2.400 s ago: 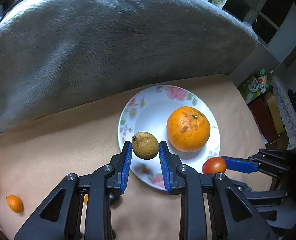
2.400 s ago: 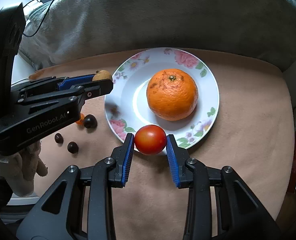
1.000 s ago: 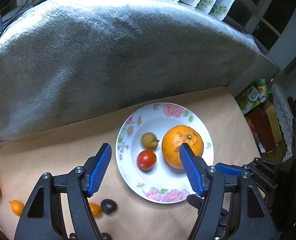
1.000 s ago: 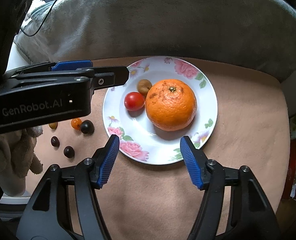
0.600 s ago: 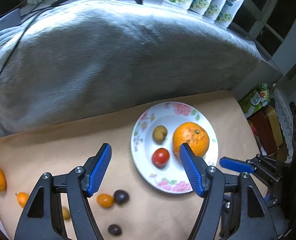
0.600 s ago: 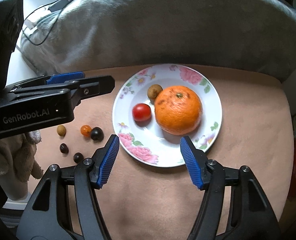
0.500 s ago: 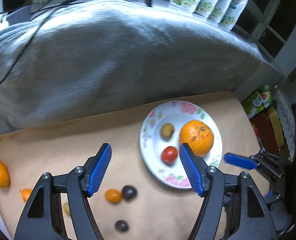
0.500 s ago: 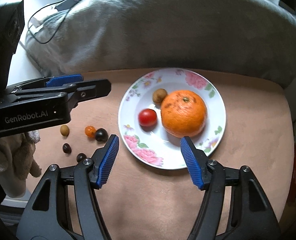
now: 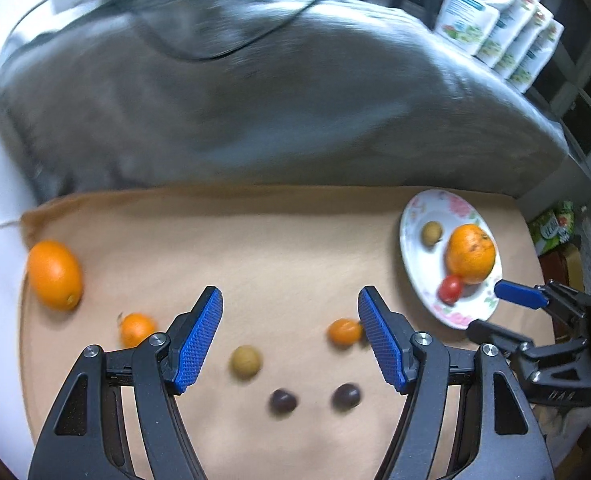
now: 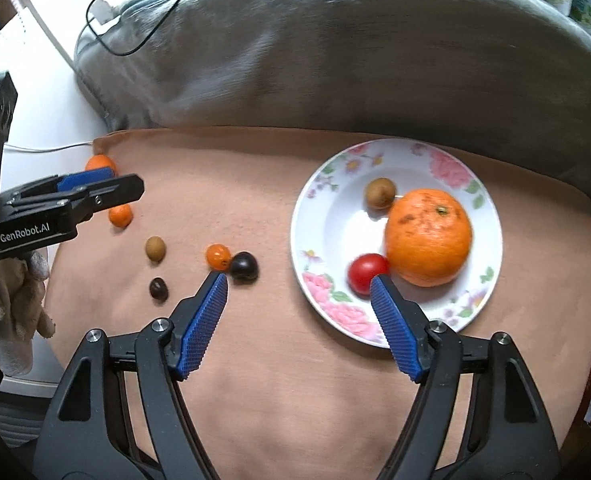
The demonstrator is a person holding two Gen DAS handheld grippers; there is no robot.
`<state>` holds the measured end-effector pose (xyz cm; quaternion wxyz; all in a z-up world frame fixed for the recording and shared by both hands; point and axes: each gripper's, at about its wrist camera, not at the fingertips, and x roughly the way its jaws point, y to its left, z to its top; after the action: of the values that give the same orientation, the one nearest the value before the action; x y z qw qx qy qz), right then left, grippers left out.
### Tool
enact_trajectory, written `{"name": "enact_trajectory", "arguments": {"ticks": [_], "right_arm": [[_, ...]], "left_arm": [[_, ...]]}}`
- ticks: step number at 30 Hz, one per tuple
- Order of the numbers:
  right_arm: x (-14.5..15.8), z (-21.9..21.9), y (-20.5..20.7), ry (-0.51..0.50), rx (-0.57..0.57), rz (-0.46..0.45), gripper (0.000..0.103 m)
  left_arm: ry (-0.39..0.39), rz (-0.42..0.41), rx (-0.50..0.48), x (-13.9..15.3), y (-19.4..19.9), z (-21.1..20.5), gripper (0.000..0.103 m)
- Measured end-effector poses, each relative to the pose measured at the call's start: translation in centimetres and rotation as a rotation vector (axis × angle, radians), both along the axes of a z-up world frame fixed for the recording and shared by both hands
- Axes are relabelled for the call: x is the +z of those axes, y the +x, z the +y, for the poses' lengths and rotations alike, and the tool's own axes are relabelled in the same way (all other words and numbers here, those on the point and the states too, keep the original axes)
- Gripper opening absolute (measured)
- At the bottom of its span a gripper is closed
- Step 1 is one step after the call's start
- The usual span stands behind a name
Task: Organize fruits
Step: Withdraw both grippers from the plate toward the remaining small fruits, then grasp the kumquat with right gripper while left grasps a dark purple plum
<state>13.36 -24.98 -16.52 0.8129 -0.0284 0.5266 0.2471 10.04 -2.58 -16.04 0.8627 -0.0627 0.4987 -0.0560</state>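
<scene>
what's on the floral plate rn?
On the floral plate: a large orange, a red cherry tomato touching it, and a small brown fruit. The right gripper, jaws open, covers part of the near rim, so that strip is hidden.

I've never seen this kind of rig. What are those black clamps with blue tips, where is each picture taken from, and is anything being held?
They are two hand-held grippers, one per hand; each carries a camera looking along its fingers. The left gripper and right gripper are both open and hold nothing. On the tan cloth a floral plate holds a big orange, a red tomato and a small brown fruit. Loose beside it lie a small orange fruit, a dark round fruit and others.
</scene>
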Motion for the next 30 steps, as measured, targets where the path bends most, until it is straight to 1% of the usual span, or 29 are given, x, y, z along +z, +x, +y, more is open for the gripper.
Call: {"name": "enact_trajectory", "arguments": {"ticks": [4, 8, 13, 15, 16, 21, 23, 25, 30], "right_arm": [[0.0, 1.6, 0.0, -0.006, 0.071, -0.005, 0.077], [0.0, 3.5, 0.3, -0.016, 0.156, -0.01, 0.076], [-0.4, 5.4, 0.7, -0.046, 0.255, 0.001, 0.067], [-0.8, 6.3, 0.8, -0.064, 0.299, 0.008, 0.066], [-0.9, 6.7, 0.8, -0.07, 0.319, 0.014, 0.065], [-2.2, 8.7, 1.1, -0.109, 0.415, 0.038, 0.064], [-2.8, 9.2, 1.4, -0.122, 0.438, 0.054, 0.06], [-3.3, 9.6, 1.7, -0.132, 0.457, 0.071, 0.054], [-4.4, 10.4, 2.4, -0.153, 0.492, 0.091, 0.052]], "left_arm": [[-0.009, 0.013, 0.035, -0.7, -1.3, 1.7, 0.07], [-0.021, 0.031, 0.051, -1.5, -2.7, 2.4, 0.069], [-0.047, 0.058, 0.066, -2.7, -4.5, 2.5, 0.068], [-0.053, 0.067, 0.07, -3.2, -5.0, 2.4, 0.065], [-0.056, 0.073, 0.071, -3.5, -5.4, 2.3, 0.062], [-0.067, 0.1, 0.078, -4.7, -6.4, 1.9, 0.06], [-0.075, 0.108, 0.086, -5.3, -6.8, 2.1, 0.057], [-0.084, 0.119, 0.088, -5.9, -7.0, 2.0, 0.053], [-0.099, 0.139, 0.081, -6.8, -6.8, 1.5, 0.047]]}}
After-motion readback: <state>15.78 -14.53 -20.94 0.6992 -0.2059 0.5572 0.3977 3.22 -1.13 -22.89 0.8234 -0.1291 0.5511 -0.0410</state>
